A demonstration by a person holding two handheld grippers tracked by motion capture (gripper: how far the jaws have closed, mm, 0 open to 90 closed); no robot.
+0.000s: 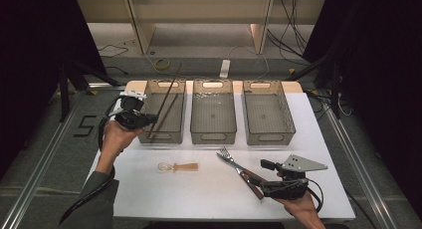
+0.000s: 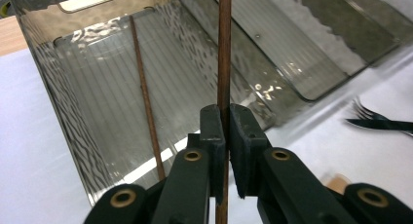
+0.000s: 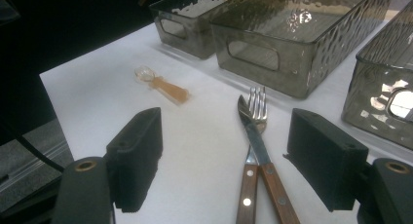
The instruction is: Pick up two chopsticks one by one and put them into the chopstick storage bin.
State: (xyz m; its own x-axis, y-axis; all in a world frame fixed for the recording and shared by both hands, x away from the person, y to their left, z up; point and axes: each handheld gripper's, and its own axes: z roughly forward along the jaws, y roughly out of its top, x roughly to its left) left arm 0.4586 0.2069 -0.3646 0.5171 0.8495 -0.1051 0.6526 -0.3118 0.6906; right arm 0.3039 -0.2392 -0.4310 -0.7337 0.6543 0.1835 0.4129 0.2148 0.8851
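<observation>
Now: chopsticks (image 2: pixel 224 53) 2 | bins (image 1: pixel 213 118) 3 | fork (image 3: pixel 258 104) 1 | knife (image 3: pixel 251 131) 1, probably

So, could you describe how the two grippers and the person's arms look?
Both grippers are black, each with two blocky jaws on arms with brass-coloured rivets. The right gripper carries a grey three-cornered plate with small holes. A black cable trails from the left gripper. The left forearm wears a grey sleeve.

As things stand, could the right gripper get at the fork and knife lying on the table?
Probably yes: the right gripper stands open just short of the fork and knife, their wooden handles between its jaws, nothing in the way.
</observation>
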